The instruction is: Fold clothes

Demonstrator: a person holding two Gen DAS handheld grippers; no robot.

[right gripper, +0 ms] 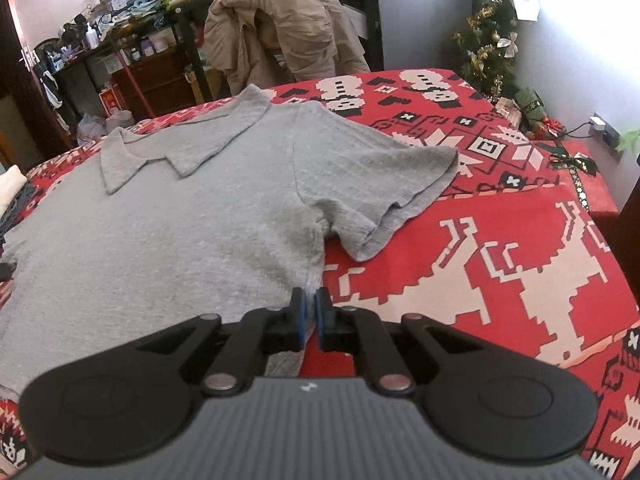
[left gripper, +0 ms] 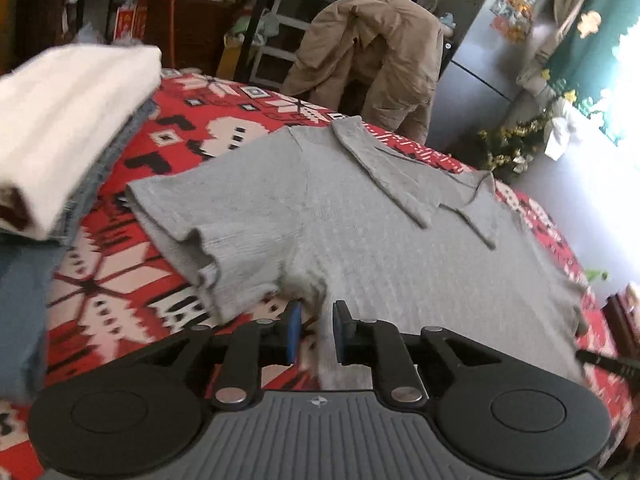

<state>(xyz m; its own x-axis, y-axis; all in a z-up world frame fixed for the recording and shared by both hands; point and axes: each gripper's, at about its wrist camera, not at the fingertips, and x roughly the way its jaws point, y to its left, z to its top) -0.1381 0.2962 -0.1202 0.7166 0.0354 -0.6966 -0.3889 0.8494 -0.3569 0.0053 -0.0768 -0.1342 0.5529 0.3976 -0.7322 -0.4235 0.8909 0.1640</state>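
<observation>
A grey polo shirt (left gripper: 360, 232) lies flat and face up on a red patterned blanket (left gripper: 120, 280), collar at the far end and both short sleeves spread out. My left gripper (left gripper: 316, 320) is open at the shirt's side edge just below the armpit, and the fabric edge runs between its blue pads. In the right wrist view the same shirt (right gripper: 180, 220) fills the left half. My right gripper (right gripper: 311, 300) is shut on the shirt's other side seam, just below the sleeve (right gripper: 380, 200).
A stack of folded clothes (left gripper: 68, 120), white on top of denim, sits on the blanket to the left. Beyond the bed stand a chair draped with a tan jacket (right gripper: 280, 20), cluttered shelves (right gripper: 120, 20), a fridge (left gripper: 492, 40) and a small Christmas tree (right gripper: 488, 40). Bare blanket (right gripper: 500, 260) stretches to the right.
</observation>
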